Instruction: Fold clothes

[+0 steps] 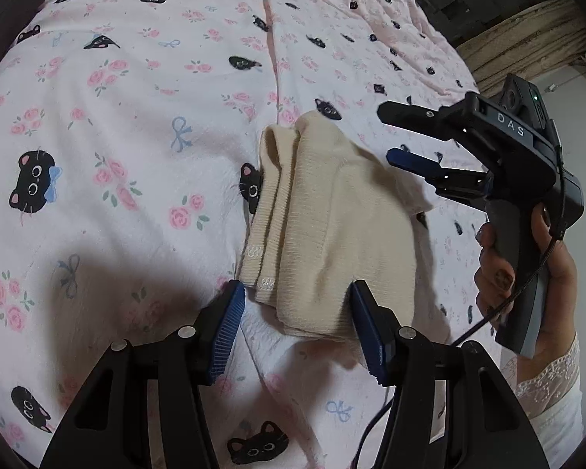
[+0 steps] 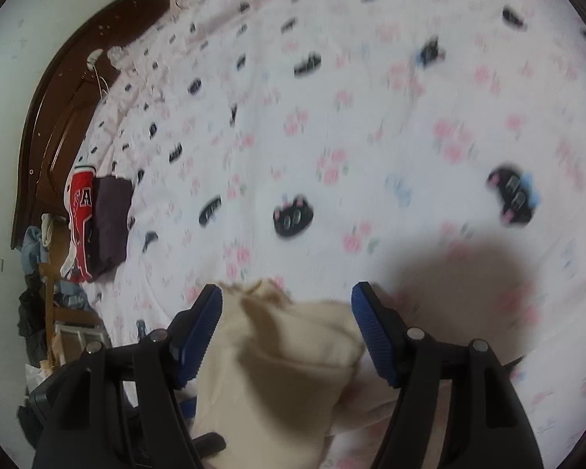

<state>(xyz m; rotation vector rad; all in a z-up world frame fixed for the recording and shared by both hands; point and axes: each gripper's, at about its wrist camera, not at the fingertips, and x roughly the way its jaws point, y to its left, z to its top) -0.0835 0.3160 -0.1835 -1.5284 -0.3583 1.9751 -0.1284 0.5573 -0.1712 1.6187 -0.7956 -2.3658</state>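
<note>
A folded cream knit garment (image 1: 324, 226) lies on the pink bedsheet (image 1: 136, 117) printed with roses and black cats. My left gripper (image 1: 297, 305) is open, its blue pads on either side of the garment's near edge, not clamping it. My right gripper (image 1: 386, 133) hovers open just above the garment's far right corner, held by a hand. In the blurred right wrist view the garment (image 2: 285, 359) lies between the open fingers of my right gripper (image 2: 287, 305), and the sheet (image 2: 371, 117) spreads beyond it.
A red and a dark purple folded garment (image 2: 97, 222) lie at the bed's far left edge by a dark wooden headboard (image 2: 58, 109). Clutter and clothes (image 2: 39, 312) sit beside the bed. A wall and curtain (image 1: 527, 47) stand at the right.
</note>
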